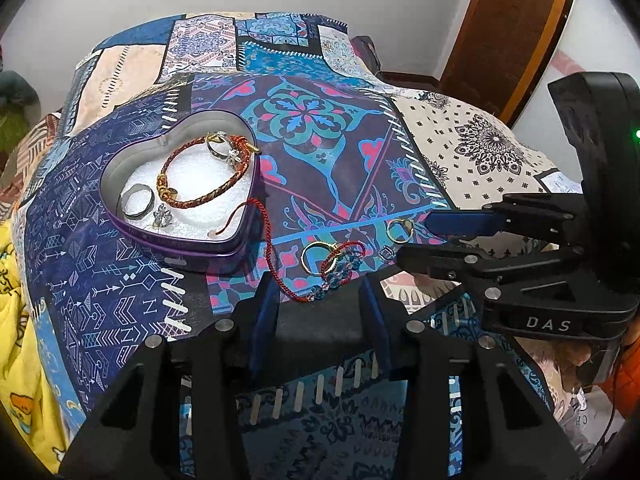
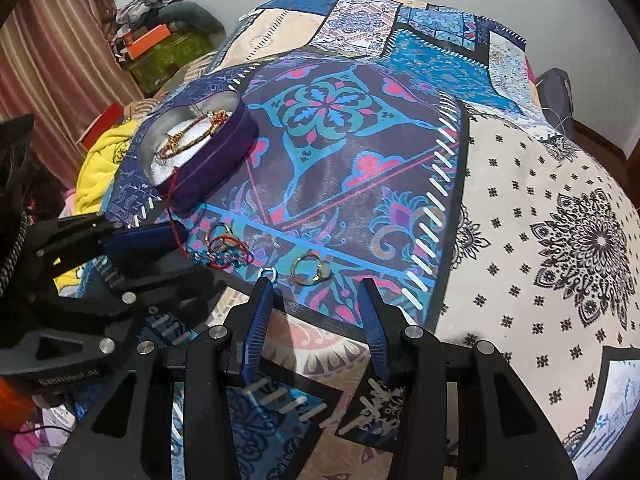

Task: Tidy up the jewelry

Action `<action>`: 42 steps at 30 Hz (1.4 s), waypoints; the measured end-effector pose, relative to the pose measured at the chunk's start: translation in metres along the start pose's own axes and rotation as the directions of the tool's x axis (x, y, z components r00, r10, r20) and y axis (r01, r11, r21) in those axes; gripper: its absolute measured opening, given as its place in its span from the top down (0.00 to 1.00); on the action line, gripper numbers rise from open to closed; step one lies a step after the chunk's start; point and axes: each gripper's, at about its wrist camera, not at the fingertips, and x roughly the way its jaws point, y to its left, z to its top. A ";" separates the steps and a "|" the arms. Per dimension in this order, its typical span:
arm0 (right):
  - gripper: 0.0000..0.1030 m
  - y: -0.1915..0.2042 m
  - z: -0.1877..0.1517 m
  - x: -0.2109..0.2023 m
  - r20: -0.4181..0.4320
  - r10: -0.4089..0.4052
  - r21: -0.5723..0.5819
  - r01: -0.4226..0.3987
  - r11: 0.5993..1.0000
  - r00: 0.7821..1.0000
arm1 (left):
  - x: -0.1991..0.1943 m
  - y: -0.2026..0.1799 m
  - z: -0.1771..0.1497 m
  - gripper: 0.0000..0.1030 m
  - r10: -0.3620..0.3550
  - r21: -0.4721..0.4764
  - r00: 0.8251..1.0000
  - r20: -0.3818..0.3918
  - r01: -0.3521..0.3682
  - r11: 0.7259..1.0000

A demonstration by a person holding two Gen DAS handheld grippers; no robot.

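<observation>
Both claws are spread wide and holding nothing right now. Left gripper (image 1: 320, 304) hovers low just short of the tangle on the bedspread (image 1: 320, 160): a gold ring (image 1: 316, 257) hooked up with a red cord bracelet (image 1: 276, 264) and some blue beads (image 1: 328, 285). That cord trails up and over the rim of the heart-shaped tin (image 1: 176, 240), so one end is already inside with the braided bracelet (image 1: 192, 188) and a silver band (image 1: 137, 201).

Right gripper (image 2: 316, 304) sits close to the other loose stuff, a gold ring with a stone (image 2: 308, 269) and a tiny silver ring (image 2: 267, 273) just off its left fingertip.

Looks like the job is maybe halfway, with four-ish pieces not yet in the tin. For the cord, going for the bunched part near the beads is probably smarter than pinching a single strand, since thin cord slips between flat pads. Lift slowly, because the tail hanging in the tin could drag or tip it. For rings lying flat on soft fabric, pressing the fingers down into the cloth a bit and closing across the band should get under the edge.
</observation>
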 end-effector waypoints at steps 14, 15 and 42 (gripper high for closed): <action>0.81 0.002 0.002 0.005 0.036 -0.017 -0.005 0.017 1.000 0.999 | 0.010 -0.013 0.005 0.78 -0.028 0.047 0.999 -0.028 0.029 0.998; 0.82 0.004 0.002 0.005 0.038 -0.022 -0.009 0.022 1.000 0.999 | 0.010 -0.014 0.005 0.81 -0.025 0.046 0.999 -0.028 0.027 0.999; 0.94 0.003 0.003 -0.023 0.102 -0.016 0.016 0.014 1.000 0.995 | -0.045 -0.005 0.012 0.94 -0.020 -0.028 0.995 0.094 0.023 0.999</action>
